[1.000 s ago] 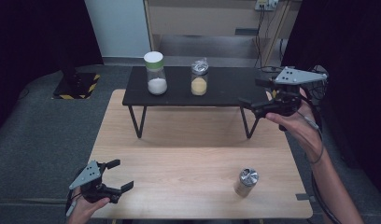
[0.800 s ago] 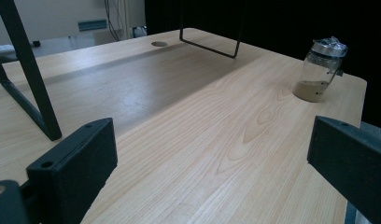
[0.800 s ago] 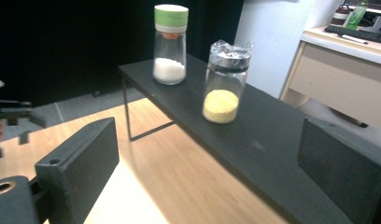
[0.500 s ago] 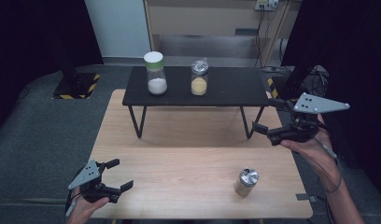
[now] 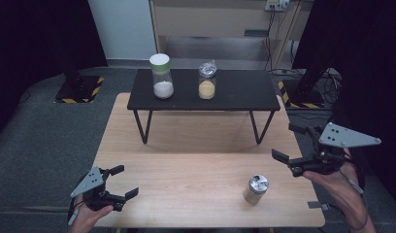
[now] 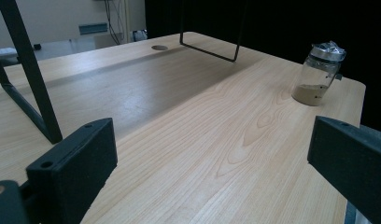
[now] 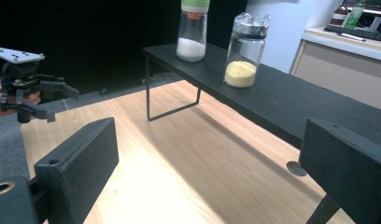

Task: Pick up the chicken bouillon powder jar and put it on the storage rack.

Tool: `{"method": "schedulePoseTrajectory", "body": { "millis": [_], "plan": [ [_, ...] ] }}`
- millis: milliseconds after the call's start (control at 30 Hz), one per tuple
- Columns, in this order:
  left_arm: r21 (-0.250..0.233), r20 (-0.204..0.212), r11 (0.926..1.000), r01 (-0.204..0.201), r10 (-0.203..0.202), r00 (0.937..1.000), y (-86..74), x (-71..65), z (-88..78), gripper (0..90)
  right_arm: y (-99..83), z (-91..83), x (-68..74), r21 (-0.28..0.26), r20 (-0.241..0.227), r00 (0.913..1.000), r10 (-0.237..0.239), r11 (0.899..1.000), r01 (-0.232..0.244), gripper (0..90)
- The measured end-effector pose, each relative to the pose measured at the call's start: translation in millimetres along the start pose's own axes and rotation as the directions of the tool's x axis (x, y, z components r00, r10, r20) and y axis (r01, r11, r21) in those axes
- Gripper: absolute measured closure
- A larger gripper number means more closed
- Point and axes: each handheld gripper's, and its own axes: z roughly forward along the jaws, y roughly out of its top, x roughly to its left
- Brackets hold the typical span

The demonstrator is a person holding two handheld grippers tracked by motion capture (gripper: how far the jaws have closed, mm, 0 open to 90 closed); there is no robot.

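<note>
Wooden table (image 5: 186, 184) on grey carpet (image 5: 41, 141), dark surroundings; black shelf (image 5: 235, 92) holds two jars; left gripper (image 5: 122, 182) and right gripper (image 5: 290, 143) both spread apart, empty

Pale wood-grain counter (image 5: 186, 184), black shelf (image 5: 244, 94); jar (image 5: 162, 76) with green-white lid holds white powder, foil-topped jar (image 5: 207, 80) yellow, third jar (image 5: 255, 189) tan; black tools, grey plates.
</note>
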Motion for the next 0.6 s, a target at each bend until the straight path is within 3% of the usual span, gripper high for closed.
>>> {"method": "schedulePoseTrajectory", "body": {
  "millis": [433,600],
  "plan": [
    [-0.009,0.002,1.0,-0.001,0.001,1.0,-0.6,0.1,-1.1,0.6,-31.8,-18.7,22.8,-0.011,0.029,0.9994,0.02,1.0,-0.02,5.9],
    [-0.01,0.003,0.9999,-0.004,0.004,1.0,-0.4,-0.1,-1.4,0.6,-44.6,-20.6,31.9,0.011,0.048,0.9987,0.019,1.0,-0.02,6.0]
  ]
}}
